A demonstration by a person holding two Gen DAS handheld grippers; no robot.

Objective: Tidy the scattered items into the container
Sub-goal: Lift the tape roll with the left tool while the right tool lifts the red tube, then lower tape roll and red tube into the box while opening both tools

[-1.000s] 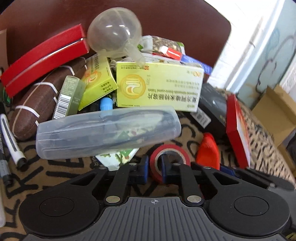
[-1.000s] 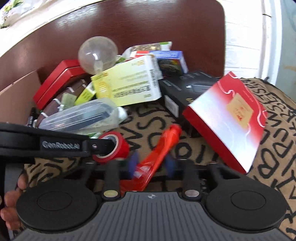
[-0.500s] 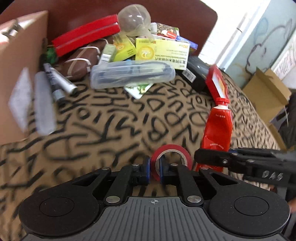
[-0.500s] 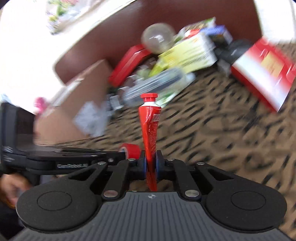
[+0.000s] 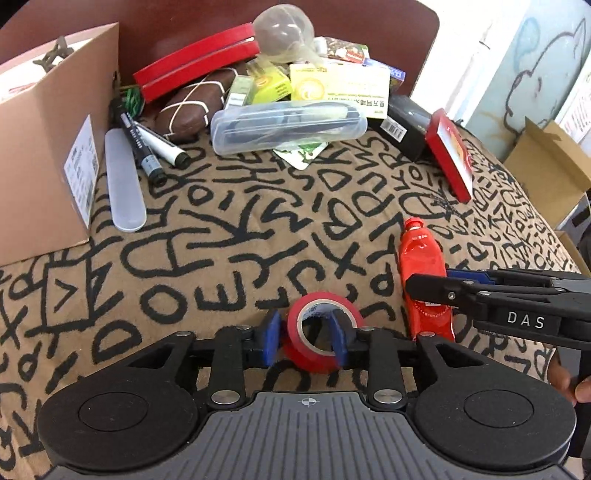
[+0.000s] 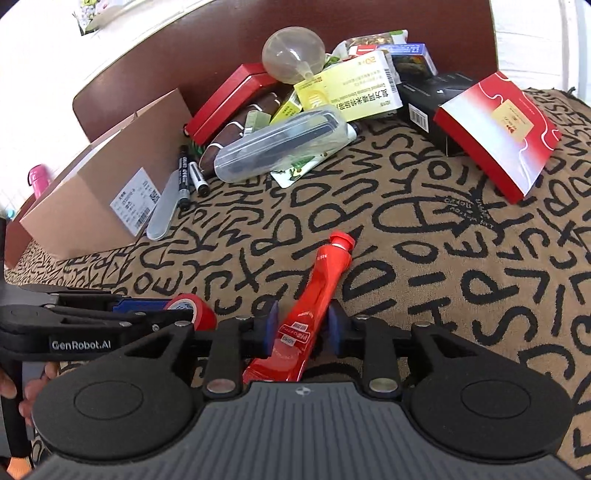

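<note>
A red tape roll (image 5: 320,341) lies on the patterned cloth between the spread fingers of my left gripper (image 5: 306,341), which is open. A red tube (image 6: 314,306) lies on the cloth between the spread fingers of my right gripper (image 6: 300,332), also open. The tube also shows in the left wrist view (image 5: 423,273), and the tape roll in the right wrist view (image 6: 192,310). A brown cardboard box (image 5: 44,147) stands at the left; it also shows in the right wrist view (image 6: 99,184).
A pile lies at the back: clear plastic case (image 5: 288,127), yellow medicine box (image 5: 340,86), red cases (image 5: 195,70), brown pouch (image 5: 192,107), markers (image 5: 147,144), clear bulb (image 5: 284,31), black box (image 5: 406,125), red booklet (image 6: 498,129). A dark chair back (image 6: 221,40) stands behind it.
Both grippers have opened: the left has let go of the tape roll and the right of the red tube. Both items now lie on the cloth, near the front.
</note>
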